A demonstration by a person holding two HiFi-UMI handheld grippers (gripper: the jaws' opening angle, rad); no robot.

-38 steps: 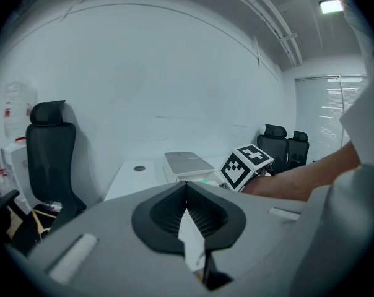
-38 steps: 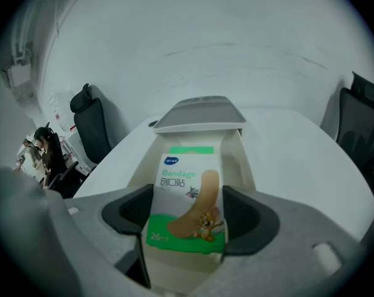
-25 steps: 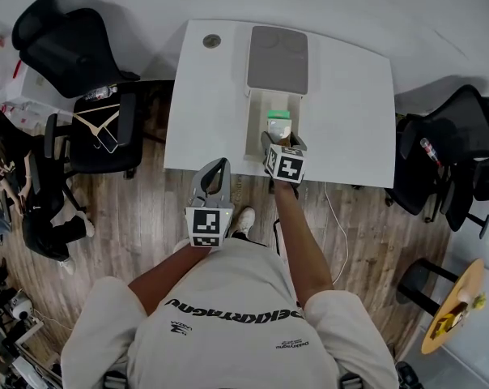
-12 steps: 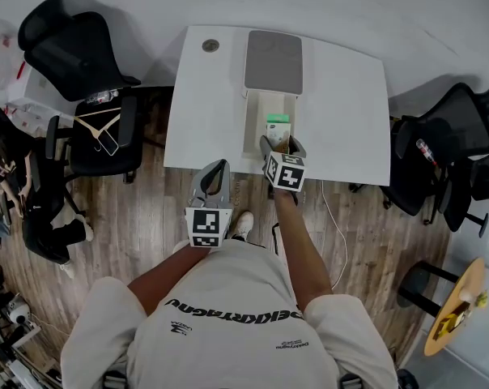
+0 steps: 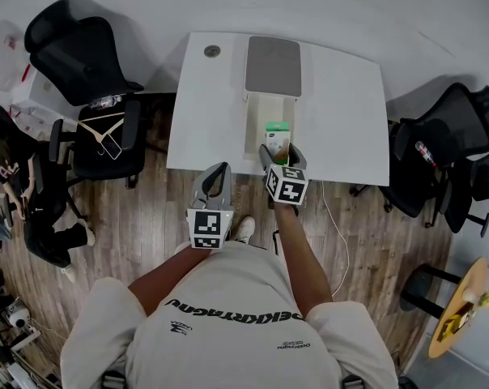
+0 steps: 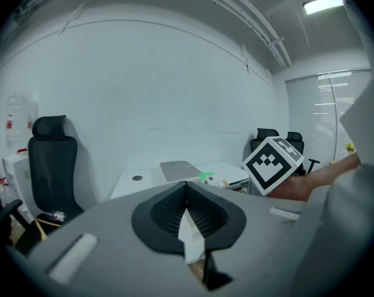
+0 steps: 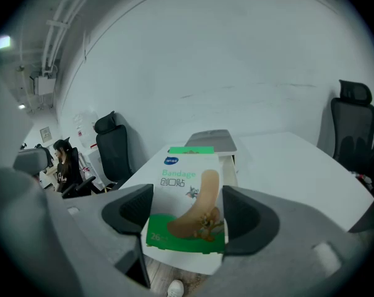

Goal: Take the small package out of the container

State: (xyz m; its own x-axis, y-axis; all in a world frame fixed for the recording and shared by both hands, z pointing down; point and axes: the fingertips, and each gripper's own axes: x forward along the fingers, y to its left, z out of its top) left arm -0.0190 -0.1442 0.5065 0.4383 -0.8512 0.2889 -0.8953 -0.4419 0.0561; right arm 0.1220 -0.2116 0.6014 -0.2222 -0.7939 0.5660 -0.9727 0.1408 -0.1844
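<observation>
My right gripper (image 5: 277, 149) is shut on a small white and green bandage package (image 7: 187, 208), which shows in the head view as the package (image 5: 278, 137) held above the near end of the long white container (image 5: 257, 128). The container's grey lid (image 5: 272, 66) lies flat at its far end on the white table (image 5: 342, 112). The package fills the space between the right jaws, its printed face up. My left gripper (image 5: 213, 179) hangs over the wooden floor in front of the table's near edge, jaws pressed together with nothing between them (image 6: 188, 212).
Black office chairs stand at the left (image 5: 82, 63) and at the right (image 5: 447, 136) of the table. A round grommet (image 5: 212, 51) sits in the table's far left corner. A cable (image 5: 335, 217) trails over the floor to the right. A person (image 5: 10, 177) sits at far left.
My right gripper has drawn back a little toward the table's near edge with the package in it. The left gripper has hardly moved.
</observation>
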